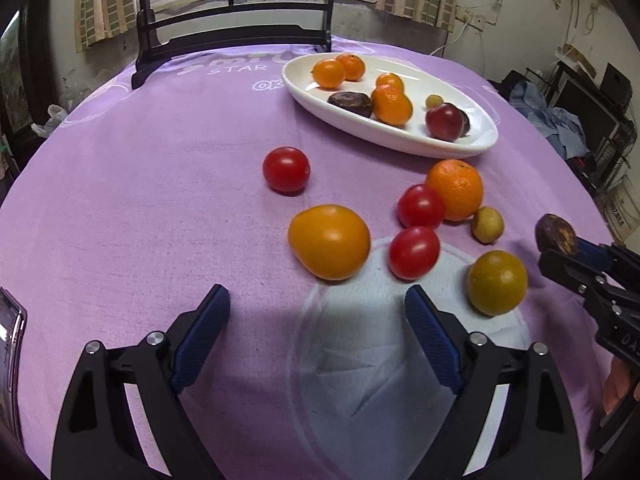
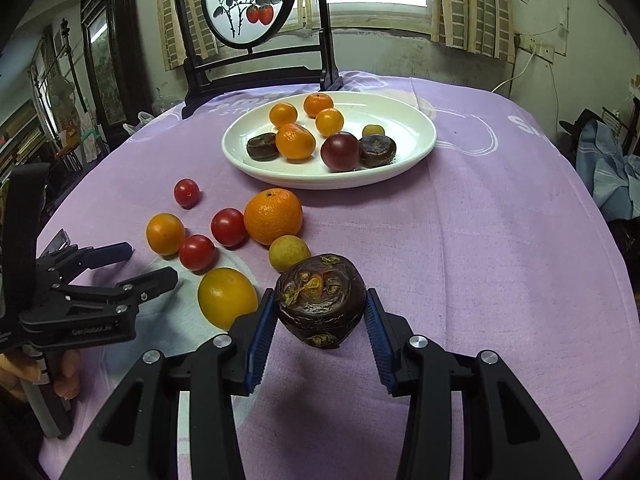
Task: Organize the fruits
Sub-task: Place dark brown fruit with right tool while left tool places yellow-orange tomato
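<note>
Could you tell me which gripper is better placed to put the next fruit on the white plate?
Right: the right gripper already grips the dark brown fruit, while the left gripper is open and empty; the white plate lies ahead.

Purple cloth (image 1: pixel 160 184) on counter carried white print: "STAR" read clearly near far edge in left wrist view, partial "OK" just beside white plate (image 1: pixel 476 148), larger letters above "STAR" cut off, unreadable. Right wrist view: "S" fragment on cloth at right. Round painted screen (image 2: pixel 250 4) bore small calligraphy plus red seal, too small to read. Embossed lettering on left gripper (image 2: pixel 150 262) body illegible.
</note>
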